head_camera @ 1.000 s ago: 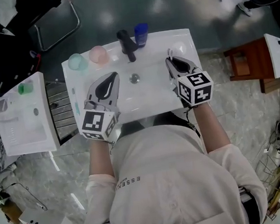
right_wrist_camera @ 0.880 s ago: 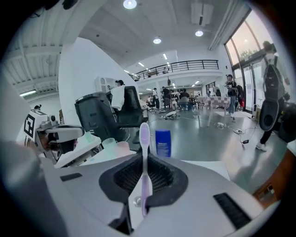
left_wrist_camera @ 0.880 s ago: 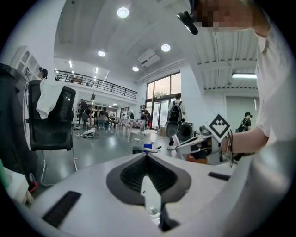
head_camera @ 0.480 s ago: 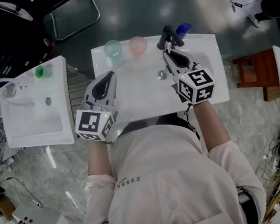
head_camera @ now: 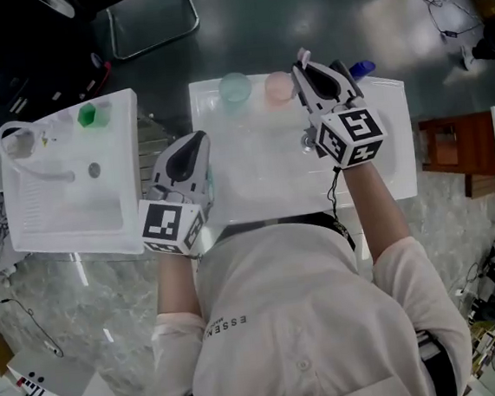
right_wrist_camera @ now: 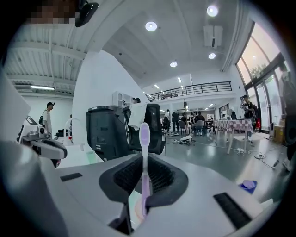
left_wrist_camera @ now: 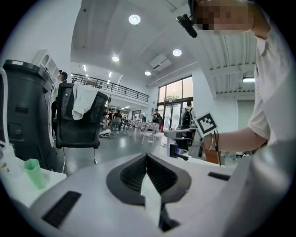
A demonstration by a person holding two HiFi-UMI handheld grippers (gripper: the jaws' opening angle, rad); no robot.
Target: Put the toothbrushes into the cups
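White sink [head_camera: 385, 179] centre, with a second sink [head_camera: 67, 227] beside it on the person's left; a small green cup [head_camera: 88, 115] stands on that one's back rim. On the centre sink's back rim are a green cup [head_camera: 235, 87] and a pink cup [head_camera: 277, 86] side by side, and a blue container [head_camera: 362, 68] sits further to the person's right. Dark chair [left_wrist_camera: 81, 120] with a white cloth over its back is behind the sinks. In the head view the right gripper [head_camera: 313, 66] lies over the back rim between pink cup and blue container, overlapping the pink cup's edge and covering the rim behind it. Right gripper jaws are clamped on a lilac toothbrush [right_wrist_camera: 144, 171]: it stands upright, head above the jaw tips, handle running down between the pads. Left gripper [head_camera: 196, 138] is over the sink's left edge, well short of the green cup. Its jaws are pinched together on a pale toothbrush [left_wrist_camera: 150, 196], of which only a whitish strip shows between the pads. Neither brush is in a cup.
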